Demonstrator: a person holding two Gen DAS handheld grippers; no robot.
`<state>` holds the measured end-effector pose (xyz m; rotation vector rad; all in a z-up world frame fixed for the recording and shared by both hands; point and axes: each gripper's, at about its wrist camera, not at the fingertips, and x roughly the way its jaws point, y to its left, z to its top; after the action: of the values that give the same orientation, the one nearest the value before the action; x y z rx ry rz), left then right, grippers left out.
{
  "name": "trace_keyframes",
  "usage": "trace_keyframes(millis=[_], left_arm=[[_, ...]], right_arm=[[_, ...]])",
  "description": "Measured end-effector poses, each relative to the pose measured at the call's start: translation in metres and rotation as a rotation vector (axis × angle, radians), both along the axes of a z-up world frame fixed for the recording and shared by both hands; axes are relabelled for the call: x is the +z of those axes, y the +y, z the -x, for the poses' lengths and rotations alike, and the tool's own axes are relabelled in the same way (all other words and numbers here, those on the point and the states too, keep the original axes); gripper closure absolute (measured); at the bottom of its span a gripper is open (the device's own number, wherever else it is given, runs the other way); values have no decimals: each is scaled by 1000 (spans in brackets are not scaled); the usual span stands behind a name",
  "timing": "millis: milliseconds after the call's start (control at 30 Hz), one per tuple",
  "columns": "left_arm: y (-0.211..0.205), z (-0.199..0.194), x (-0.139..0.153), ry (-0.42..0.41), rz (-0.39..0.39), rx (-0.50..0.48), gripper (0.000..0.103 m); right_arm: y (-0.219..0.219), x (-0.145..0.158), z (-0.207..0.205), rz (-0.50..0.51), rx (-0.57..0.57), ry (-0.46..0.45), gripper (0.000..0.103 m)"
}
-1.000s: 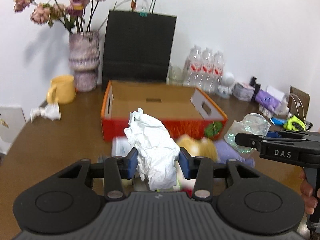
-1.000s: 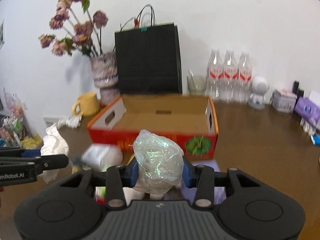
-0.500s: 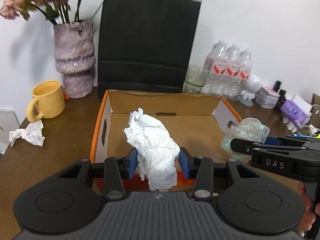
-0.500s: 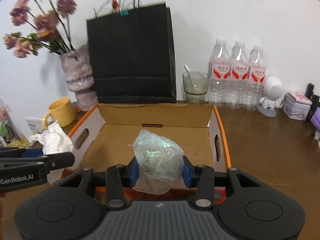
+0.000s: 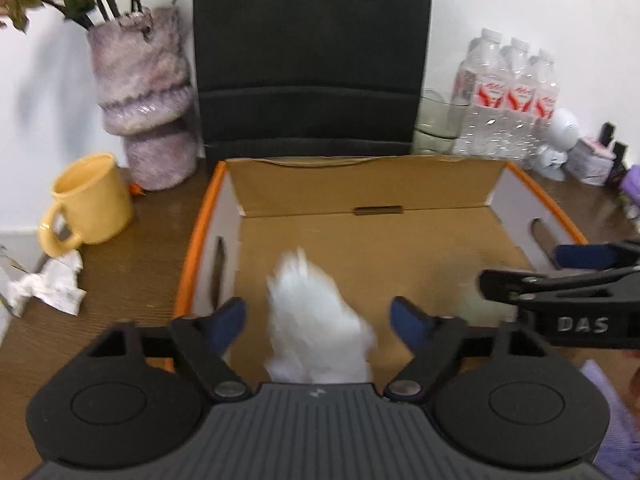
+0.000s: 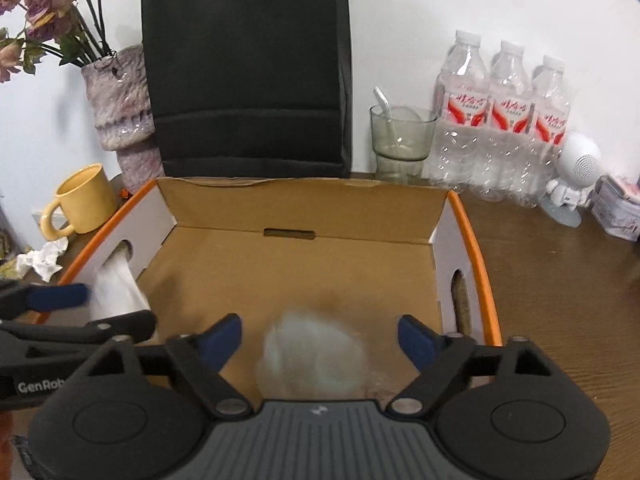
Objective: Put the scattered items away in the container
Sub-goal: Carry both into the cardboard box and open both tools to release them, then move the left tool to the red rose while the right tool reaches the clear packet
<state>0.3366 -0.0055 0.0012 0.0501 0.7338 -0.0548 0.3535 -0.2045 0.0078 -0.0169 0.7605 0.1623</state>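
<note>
Item 1: crumpled white tissue paper (image 5: 316,320). It is blurred, between the spread pads of the left gripper (image 5: 318,316) and free of both, over the floor of the cardboard box (image 5: 360,184). Jaws opening. Judged very light, soft and compressible; any bulging fold gives a hold, and a gentle pinch should suffice.

Item 2: crumpled clear plastic wrap (image 6: 312,354). Also blurred, between the opening pads of the right gripper (image 6: 320,342), untouched, over the box floor. Judged light, springy and slippery; best pinched across its thickest part.

Item 3: crumpled tissue (image 5: 48,284) on the table beside the yellow mug (image 5: 90,200), outside the box.
</note>
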Motion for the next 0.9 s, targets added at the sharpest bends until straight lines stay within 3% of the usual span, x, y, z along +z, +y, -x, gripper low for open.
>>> trace_keyframes(millis=[33,133,633,900], left_arm=[[1,0,1,-5,-4,9,0],[7,3,5,-22,10,7,0],[11,21,14,-33,19,1,0],[15,53,30,-56,46,3,0]], right_arm=[[-1,0,0,6,-7,2,12],[-8,1,-1,-7,-19,15,0],[-10,14,17,-6,-14,-5,0],[-14,29,44,-11,-16,-27,0]])
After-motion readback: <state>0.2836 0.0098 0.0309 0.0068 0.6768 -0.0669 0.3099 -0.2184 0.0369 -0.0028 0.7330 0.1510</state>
